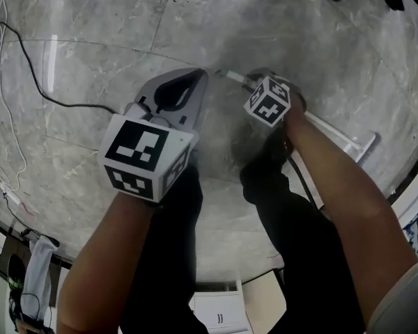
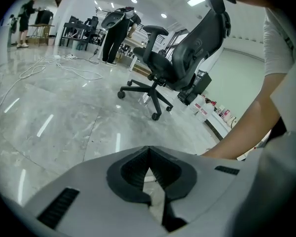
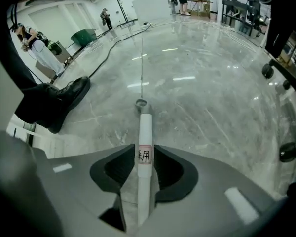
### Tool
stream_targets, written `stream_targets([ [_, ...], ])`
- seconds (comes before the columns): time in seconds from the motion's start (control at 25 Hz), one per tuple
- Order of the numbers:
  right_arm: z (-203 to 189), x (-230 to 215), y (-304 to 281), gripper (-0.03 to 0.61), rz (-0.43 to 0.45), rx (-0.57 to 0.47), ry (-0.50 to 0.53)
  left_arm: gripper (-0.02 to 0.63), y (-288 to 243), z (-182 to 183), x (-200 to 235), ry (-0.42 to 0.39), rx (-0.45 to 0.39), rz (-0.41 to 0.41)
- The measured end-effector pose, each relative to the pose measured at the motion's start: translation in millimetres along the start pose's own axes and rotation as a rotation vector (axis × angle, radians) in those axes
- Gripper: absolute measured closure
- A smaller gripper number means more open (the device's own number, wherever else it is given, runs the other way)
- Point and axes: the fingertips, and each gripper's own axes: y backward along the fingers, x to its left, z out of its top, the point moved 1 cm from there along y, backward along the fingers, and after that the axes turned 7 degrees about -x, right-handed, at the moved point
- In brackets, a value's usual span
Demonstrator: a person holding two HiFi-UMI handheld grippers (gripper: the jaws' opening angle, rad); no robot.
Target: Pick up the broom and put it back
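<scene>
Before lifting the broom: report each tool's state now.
Left tool: closed, nothing in it.
Right tool: open, with the broom handle between its jaws but apparently not clamped.

The floor (image 1: 90,19) is glossy grey stone, veined like marble and laid in large slabs with thin joints; ceiling lights reflect off it. The broom (image 3: 145,132) lies flat on it, its white handle bearing a small label. A black cable (image 1: 76,106) snakes across the slabs, and white cables (image 2: 74,72) trail farther off. A black office chair (image 2: 150,90) stands on its castors. A black boot (image 3: 59,102) rests near the broom's handle end.
</scene>
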Motion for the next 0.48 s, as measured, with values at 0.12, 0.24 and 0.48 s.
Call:
stream_targets([
  [0.12, -3, 1, -17, 0.457, -0.005, 0.034, 0.014, 0.609, -13, -14, 16, 0.004, 0.015, 0.001],
  [0.24, -4, 0, -11, 0.485, -0.036, 0.045, 0.002, 0.609, -22, -24, 26, 0.026, 0.028, 0.009],
  [0.48, 5, -3, 16, 0.491, -0.075, 0.020, -0.001, 0.609, -31, -14, 24, 0.049, 0.016, 0.026],
])
